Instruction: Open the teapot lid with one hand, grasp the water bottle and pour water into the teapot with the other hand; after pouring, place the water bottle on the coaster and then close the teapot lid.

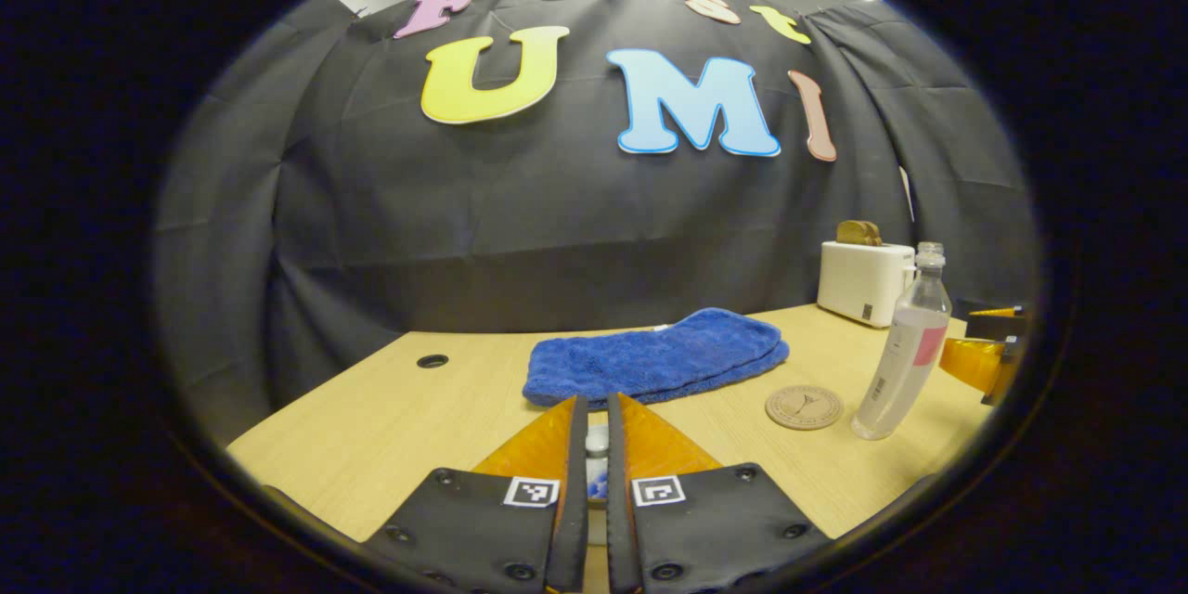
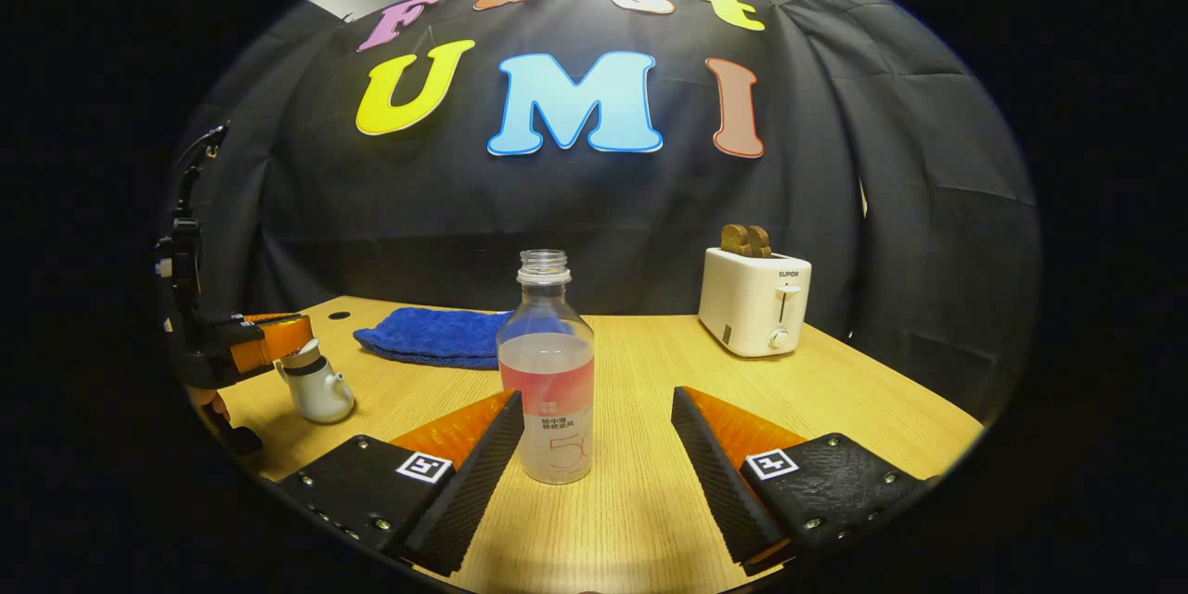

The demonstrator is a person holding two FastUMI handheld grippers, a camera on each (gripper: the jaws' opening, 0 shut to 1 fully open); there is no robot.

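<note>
Teapot (image 2: 316, 387) is seen at the bench's (image 2: 650, 362) left side, its lid knob pinched by the nearly closed left gripper (image 1: 597, 445). Pouring, placing on the coaster (image 1: 804, 407) and closing are judged outstanding. The uncapped water bottle (image 2: 548, 371) stands ungrasped between the wide-open right gripper's (image 2: 594, 445) fingers. Open bench lies between bottle, blue towel (image 2: 432, 336) and toaster (image 2: 754, 300).

The left gripper (image 1: 597, 445) has its fingers drawn nearly together, pinching a small pale knob (image 1: 597, 442) — what lies below it is hidden. Beyond, a folded blue towel (image 1: 657, 356) lies mid-counter (image 1: 390, 427). Toward the counter's right edge sit a round coaster (image 1: 804, 407), an uncapped water bottle (image 1: 904, 348) just beside it, and a white toaster (image 1: 865, 281) at the back — the other gripper (image 1: 986, 355) at the edge.
</note>
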